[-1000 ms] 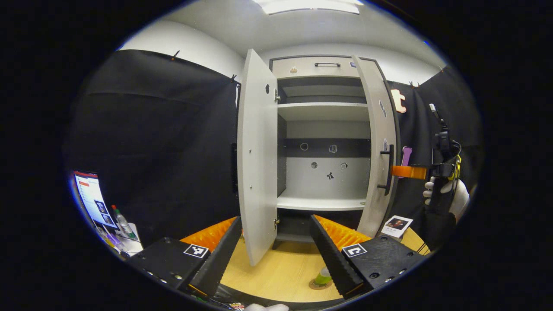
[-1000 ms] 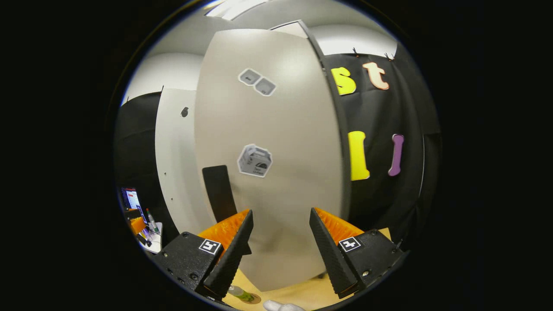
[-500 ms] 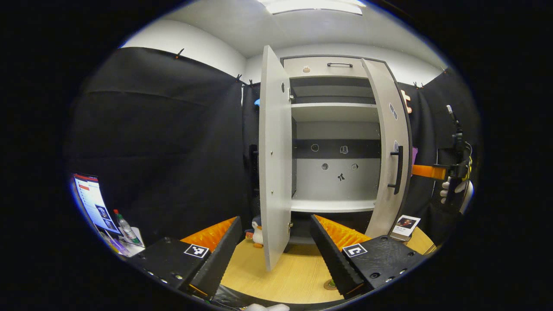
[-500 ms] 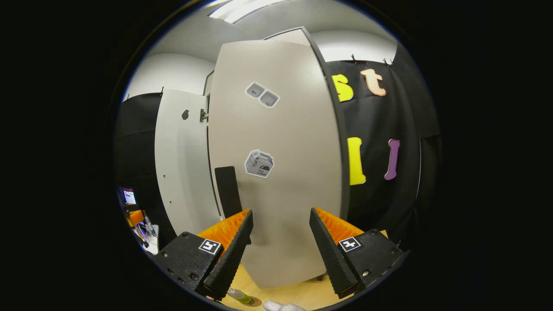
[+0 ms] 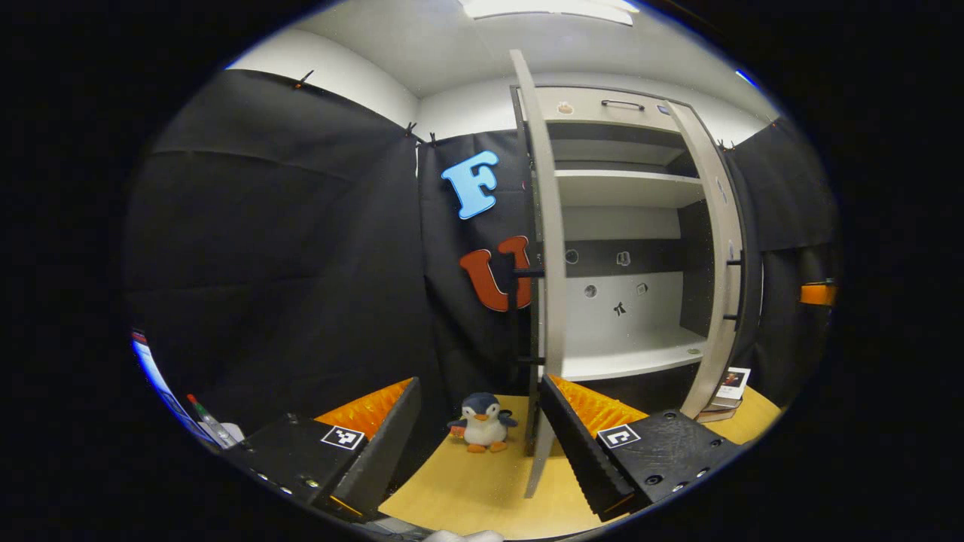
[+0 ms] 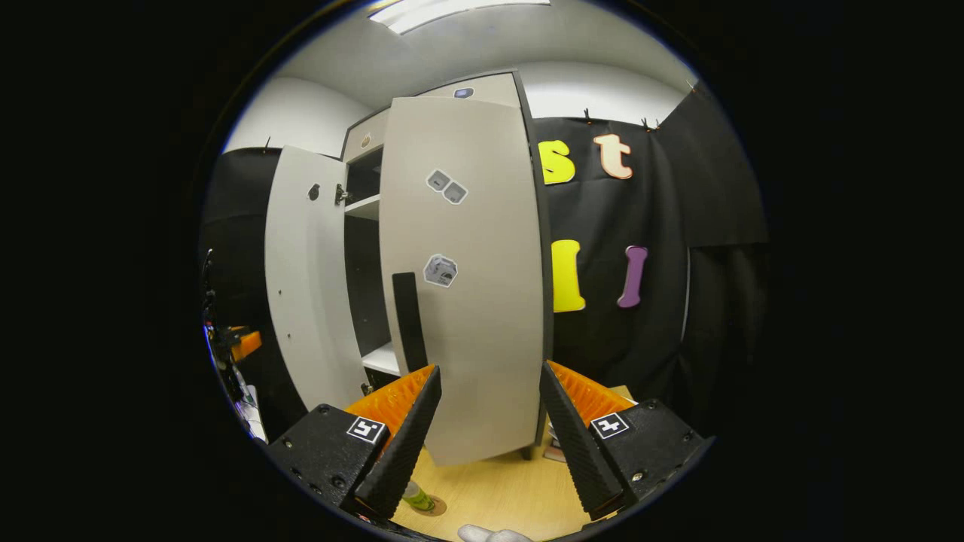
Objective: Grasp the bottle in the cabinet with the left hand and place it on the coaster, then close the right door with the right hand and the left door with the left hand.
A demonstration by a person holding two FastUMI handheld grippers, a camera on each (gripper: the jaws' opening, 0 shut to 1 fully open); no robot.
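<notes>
Cabinet [image 5: 625, 226]: stands at the far side of the tabletop [image 5: 482, 489]; the shelves visible in the left gripper view carry no bottle.
Right door [image 6: 467, 286]: part open, tall and upright; its outer face is turned toward the right tool, with the dark handle [image 6: 409, 320] running vertically near its left edge.
Left door [image 5: 544, 248]: swung out, seen nearly edge-on in the left gripper view, just above the left tool's right finger.
Right tool [image 6: 489, 436]: jaws wide apart, holding nothing; the door face lies straight ahead of it, no contact seen.
Left tool [image 5: 478, 433]: jaws wide apart, holding nothing; a toy penguin [image 5: 482, 421] sits on the tabletop ahead.
Bottle [image 6: 416, 497]: on the coaster [image 6: 433, 506], low in the right gripper view beside the right tool's left finger.
Judgement: placing appears done; the right door is the step in hand, and a push toward the cabinet should shut it. The right tool is nearer.
</notes>
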